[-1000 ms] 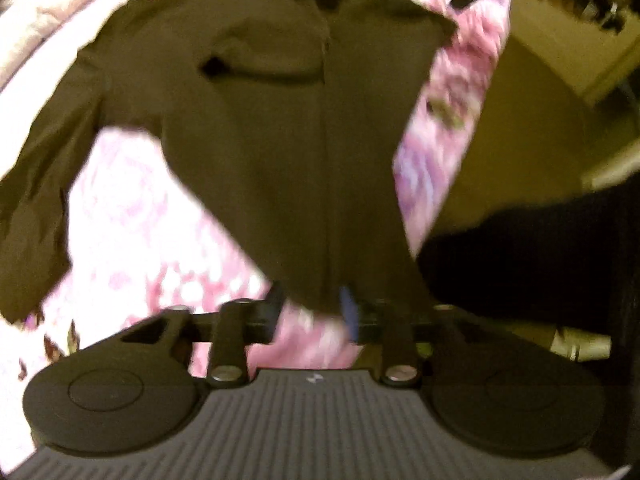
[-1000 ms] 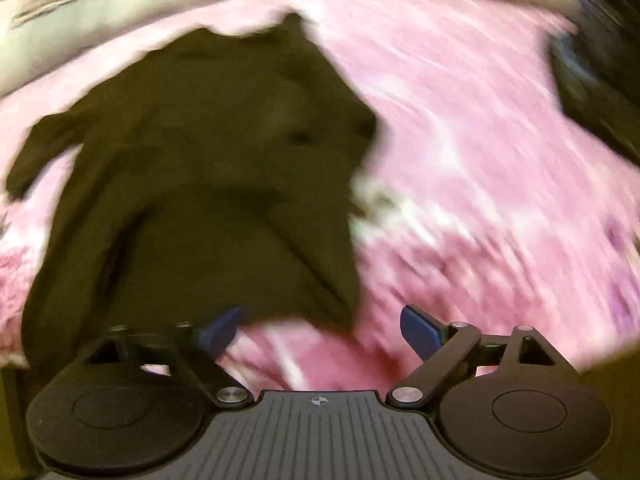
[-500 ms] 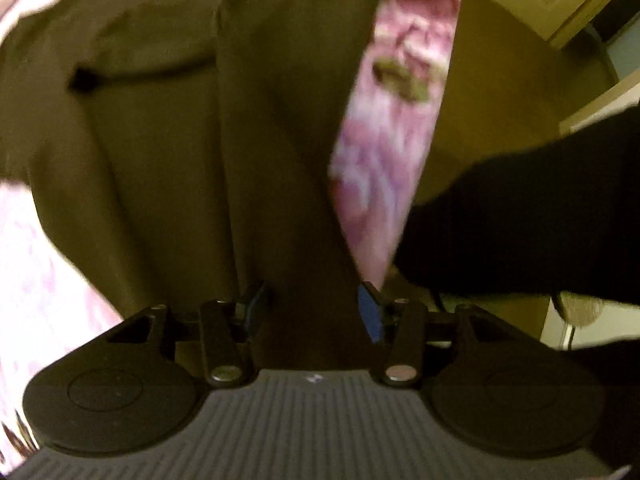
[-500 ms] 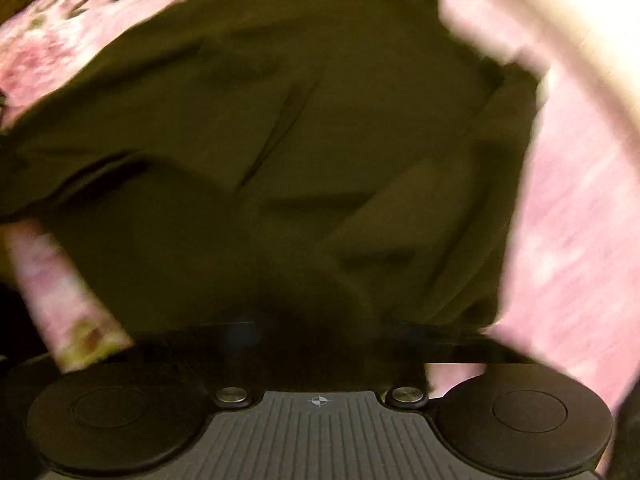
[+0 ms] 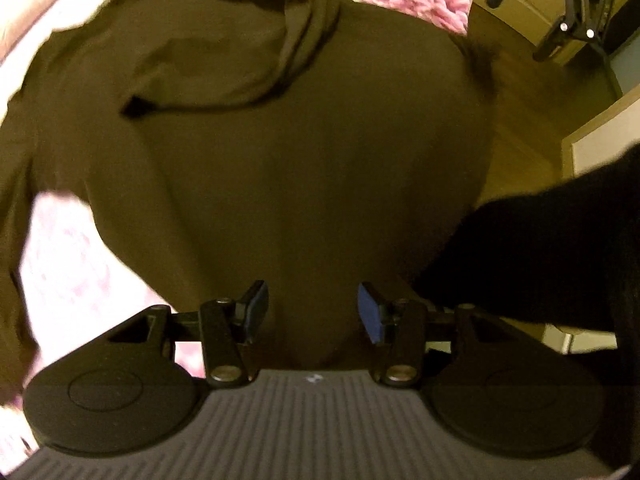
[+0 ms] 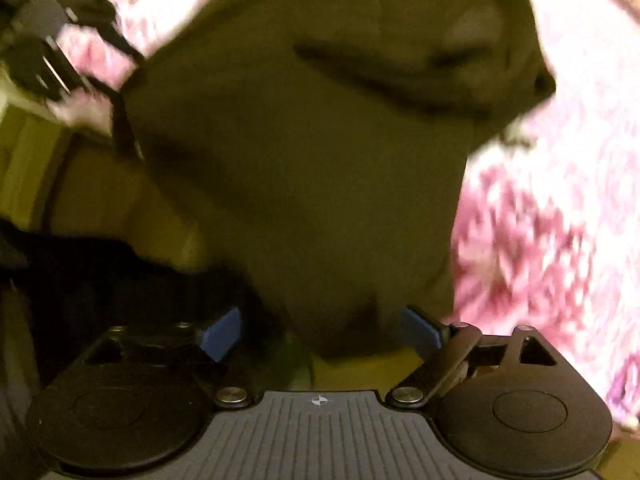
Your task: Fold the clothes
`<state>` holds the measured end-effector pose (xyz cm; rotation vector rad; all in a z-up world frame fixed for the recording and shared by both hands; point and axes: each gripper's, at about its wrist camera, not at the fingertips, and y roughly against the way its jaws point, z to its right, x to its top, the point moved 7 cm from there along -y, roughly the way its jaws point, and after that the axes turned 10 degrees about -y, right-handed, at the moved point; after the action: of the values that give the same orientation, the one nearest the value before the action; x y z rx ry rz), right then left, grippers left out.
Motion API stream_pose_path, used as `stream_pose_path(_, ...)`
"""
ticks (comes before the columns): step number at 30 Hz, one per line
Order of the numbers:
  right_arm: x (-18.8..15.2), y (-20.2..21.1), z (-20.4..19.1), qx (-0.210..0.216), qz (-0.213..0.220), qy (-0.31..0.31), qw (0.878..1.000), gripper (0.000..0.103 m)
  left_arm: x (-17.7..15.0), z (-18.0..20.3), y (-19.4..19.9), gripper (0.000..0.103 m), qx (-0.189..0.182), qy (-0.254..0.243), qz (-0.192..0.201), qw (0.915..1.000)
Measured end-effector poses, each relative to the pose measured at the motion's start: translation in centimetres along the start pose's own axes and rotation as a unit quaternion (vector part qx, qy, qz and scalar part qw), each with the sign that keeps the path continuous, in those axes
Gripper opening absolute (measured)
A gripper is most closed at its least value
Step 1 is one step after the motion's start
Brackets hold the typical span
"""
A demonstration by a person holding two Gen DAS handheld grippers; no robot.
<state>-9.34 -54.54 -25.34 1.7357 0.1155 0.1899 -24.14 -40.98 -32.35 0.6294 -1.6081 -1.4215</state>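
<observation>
A dark olive-brown long-sleeved garment (image 5: pixel 288 148) lies spread on a pink floral bed cover (image 5: pixel 72 272), its lower part hanging over the bed's edge. It fills the right wrist view (image 6: pixel 320 168) too. My left gripper (image 5: pixel 313 312) is open, its blue pads either side of the garment's lower edge, with cloth between them. My right gripper (image 6: pixel 320 334) is open, its blue pads wide apart around the garment's bottom corner. The right gripper also shows in the left wrist view (image 5: pixel 576 4) at the top right.
The pink floral bed cover (image 6: pixel 552 248) lies to the right of the garment. A wooden floor (image 5: pixel 516 104) lies beyond the bed's edge. A dark clothed limb (image 5: pixel 540 256) of the person is at the right. The other gripper (image 6: pixel 44 64) shows blurred at upper left.
Both grippers have moved in on the garment's lower edge. The right gripper, buried in cloth half a second ago, now shows its pads open. The left gripper's pads have spread wider.
</observation>
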Motion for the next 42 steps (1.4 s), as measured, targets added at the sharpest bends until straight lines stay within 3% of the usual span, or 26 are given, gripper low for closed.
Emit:
stream_pose_path(5, 7.5, 0.1, -2.8, 0.02, 0.117, -0.009, 0.993, 0.088, 0.9, -0.6, 1.0, 0.044, 0.026, 0.023, 0.015, 0.9993)
stream_pose_path(9, 14.2, -4.4, -8.0, 0.005, 0.158, 0.09, 0.983, 0.088, 0.9, -0.7, 2.1, 0.045, 0.046, 0.055, 0.02, 0.9972)
stream_pose_path(10, 15.2, -6.0, -8.8, -0.004, 0.154, 0.12, 0.981, 0.077, 0.9, -0.7, 2.4, 0.047, 0.051, 0.064, 0.022, 0.9964)
stream_pose_path(11, 16.1, -7.6, -9.5, -0.014, 0.145, 0.149, 0.978, 0.06, 0.8, -0.7, 2.6, 0.048, 0.055, 0.074, 0.019, 0.9955)
stream_pose_path(13, 17.4, -10.7, -9.7, -0.042, 0.123, 0.193, 0.973, 0.048, 0.4, -0.6, 2.4, 0.048, 0.056, 0.094, 0.01, 0.9939)
stream_pose_path(14, 17.6, -11.9, -9.4, -0.052, 0.107, 0.205, 0.971, 0.018, 0.3, -0.5, 2.2, 0.048, 0.054, 0.101, 0.003, 0.9934)
stream_pose_path(15, 17.6, -12.1, -8.9, -0.054, 0.1, 0.209, 0.971, 0.005, 0.3, -0.4, 1.9, 0.048, 0.052, 0.106, -0.006, 0.993)
stream_pose_path(16, 17.5, -11.9, -8.4, -0.052, 0.101, 0.209, 0.971, 0.001, 0.5, -0.3, 1.6, 0.048, 0.049, 0.107, -0.012, 0.993)
stream_pose_path(19, 16.6, -7.6, -5.8, -0.06, 0.129, 0.171, 0.975, 0.0, 2.2, -0.4, 1.1, 0.048, 0.035, 0.094, -0.015, 0.9948)
stream_pose_path(22, 15.3, -0.1, -0.9, -0.111, 0.182, 0.087, 0.973, 0.0, 5.7, -1.1, 0.9, 0.048, 0.025, 0.065, -0.003, 0.9976)
stream_pose_path(23, 15.0, 2.5, 1.5, -0.145, 0.206, 0.052, 0.966, 0.0, 6.9, -1.3, 0.8, 0.048, 0.022, 0.055, 0.001, 0.9983)
stream_pose_path(25, 14.0, 7.6, 7.1, -0.234, 0.255, -0.02, 0.938, 0.0, 9.0, -2.0, 0.6, 0.048, 0.021, 0.038, 0.007, 0.999)
stream_pose_path(27, 12.9, 11.8, 13.4, -0.33, 0.287, -0.105, 0.893, 0.0, 11.0, -2.6, 0.3, 0.048, 0.022, 0.022, 0.012, 0.9994)
stream_pose_path(28, 12.4, 12.9, 16.3, -0.358, 0.29, -0.154, 0.874, 0.0, 12.0, -3.0, 0.2, 0.048, 0.022, 0.014, 0.014, 0.9995)
stream_pose_path(30, 11.2, 13.0, 20.9, -0.372, 0.277, -0.249, 0.85, 0.002, 14.0, -3.7, 0.0, 0.048, 0.023, -0.002, 0.019, 0.9995)
stream_pose_path(31, 10.6, 12.7, 22.4, -0.365, 0.279, -0.297, 0.837, 0.031, 15.0, -4.0, -0.2, 0.048, 0.023, -0.01, 0.022, 0.9994)
stream_pose_path(32, 10.0, 12.2, 23.4, -0.348, 0.284, -0.343, 0.825, 0.079, 16.0, -4.3, -0.3, 0.048, 0.024, -0.018, 0.024, 0.9993)
stream_pose_path(33, 9.5, 11.7, 23.9, -0.324, 0.287, -0.381, 0.817, 0.089, 16.6, -4.6, -0.4, 0.048, 0.024, -0.02, 0.024, 0.9992)
stream_pose_path(34, 9.3, 10.8, 23.9, -0.294, 0.284, -0.408, 0.816, 0.089, 16.7, -4.9, -0.5, 0.049, 0.026, -0.017, 0.021, 0.9993)
stream_pose_path(36, 10.5, 8.6, 22.8, -0.251, 0.271, -0.421, 0.829, 0.089, 16.3, -5.4, -0.8, 0.049, 0.035, -0.008, 0.009, 0.9993)
stream_pose_path(42, 14.8, 4.1, 15.7, -0.125, 0.253, -0.37, 0.885, 0.09, 13.4, -9.0, -0.1, 0.049, 0.092, 0.052, -0.028, 0.994)
